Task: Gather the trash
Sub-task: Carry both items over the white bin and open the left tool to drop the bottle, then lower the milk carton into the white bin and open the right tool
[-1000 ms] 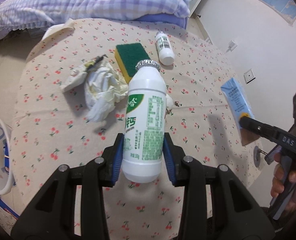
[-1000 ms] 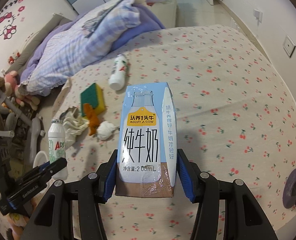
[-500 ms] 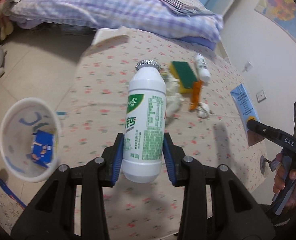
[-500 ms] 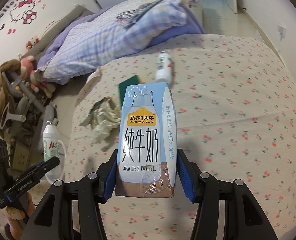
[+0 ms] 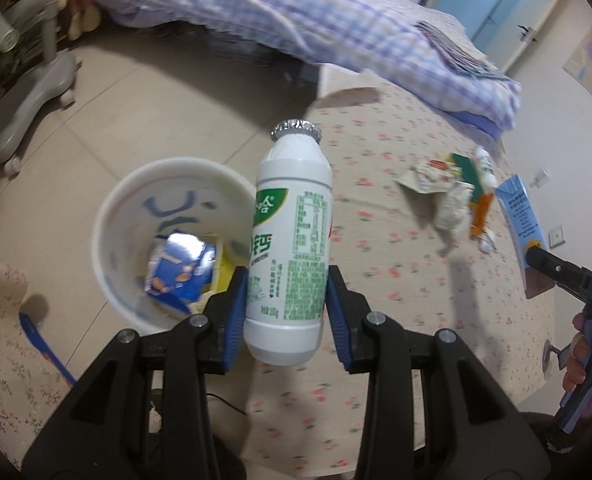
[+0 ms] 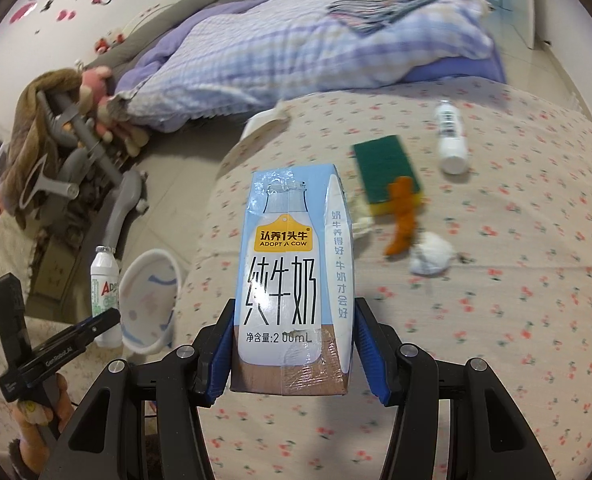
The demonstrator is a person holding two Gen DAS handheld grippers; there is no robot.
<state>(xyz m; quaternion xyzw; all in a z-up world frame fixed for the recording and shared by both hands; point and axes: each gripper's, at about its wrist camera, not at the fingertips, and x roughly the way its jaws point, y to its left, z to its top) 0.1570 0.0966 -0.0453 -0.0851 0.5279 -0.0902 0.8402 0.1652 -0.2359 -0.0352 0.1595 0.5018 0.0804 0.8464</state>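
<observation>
The left gripper point(image 5: 287, 300) is closed on a white yogurt bottle point(image 5: 289, 248) with a green label and a foil cap; both blue pads point(image 5: 233, 312) press on the lower part of its body, and the bottle stands upright between them. It is held in the air beside the table edge. Just left of the bottle, on the tiled floor, stands the white trash bin point(image 5: 107, 208), and the bottle overlaps the right part of its rim in the view. Inside the bin lies a blue snack wrapper point(image 5: 177, 268) with something yellow beside it.

The right gripper point(image 6: 293, 344) is closed on a light blue milk carton point(image 6: 291, 276), the pads touching its two sides near the brown bottom band. The carton is upright and is held above the table point(image 6: 516, 300), which has a cloth with small red cherries.

On the table, farther away and to the right of the carton, lies a green and yellow sponge point(image 6: 384, 164). An orange peel point(image 6: 402, 216) lies partly on the near corner of the sponge, and a white crumpled tissue point(image 6: 430, 258) lies just beside the near end of the peel. A small white bottle point(image 6: 450, 138) lies on its side to the right of the sponge, apart from it. In the left wrist view a crumpled paper wrapper point(image 5: 428, 176) lies on the table, touching more crumpled paper on its right.

Beyond the table is a bed with a purple checked quilt point(image 6: 296, 60).
</observation>
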